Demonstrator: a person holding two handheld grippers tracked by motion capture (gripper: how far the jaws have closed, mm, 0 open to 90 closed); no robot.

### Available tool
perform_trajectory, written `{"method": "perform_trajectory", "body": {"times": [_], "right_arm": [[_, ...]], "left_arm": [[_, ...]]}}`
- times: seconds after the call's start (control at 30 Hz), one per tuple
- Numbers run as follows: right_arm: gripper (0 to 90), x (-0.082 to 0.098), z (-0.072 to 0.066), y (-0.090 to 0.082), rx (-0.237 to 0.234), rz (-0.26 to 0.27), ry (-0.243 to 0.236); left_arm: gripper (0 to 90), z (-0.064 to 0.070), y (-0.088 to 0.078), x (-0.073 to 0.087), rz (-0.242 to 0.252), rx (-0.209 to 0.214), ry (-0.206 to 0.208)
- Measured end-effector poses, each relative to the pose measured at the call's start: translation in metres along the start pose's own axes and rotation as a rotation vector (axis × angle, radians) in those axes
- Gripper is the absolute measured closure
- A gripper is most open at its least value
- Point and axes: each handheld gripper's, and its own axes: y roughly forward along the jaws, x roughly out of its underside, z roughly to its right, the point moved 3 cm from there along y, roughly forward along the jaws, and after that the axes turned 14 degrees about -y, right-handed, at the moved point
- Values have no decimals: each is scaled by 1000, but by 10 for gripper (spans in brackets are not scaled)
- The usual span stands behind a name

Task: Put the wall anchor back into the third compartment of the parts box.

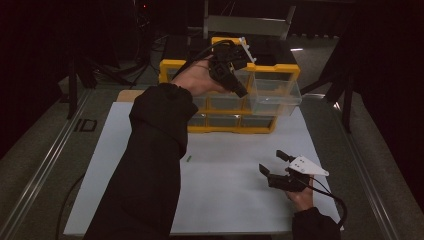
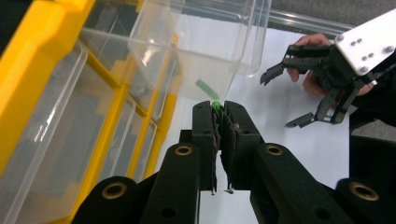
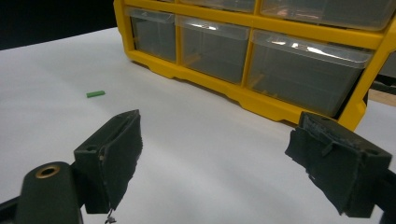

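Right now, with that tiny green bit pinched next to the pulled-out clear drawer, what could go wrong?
The left gripper pinches the green piece by only a sliver at the tips of its jaws, so it could slip out before reaching the clear drawer. The drawer juts far out of the yellow cabinet; a nudge might tip it or pull it free. Another green piece lies loose on the white sheet, where the sleeve could brush it away.
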Motion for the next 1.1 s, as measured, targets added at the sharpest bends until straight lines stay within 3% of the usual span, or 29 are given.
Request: {"method": "perform_trajectory", "body": {"times": [0.53, 1.1], "right_arm": [[153, 0, 1, -1, -3, 4, 2], [153, -1, 0, -2, -7, 15, 10]], "left_arm": [[848, 6, -4, -21, -13, -2, 27], [846, 11, 14, -45, -11, 11, 47]]}}
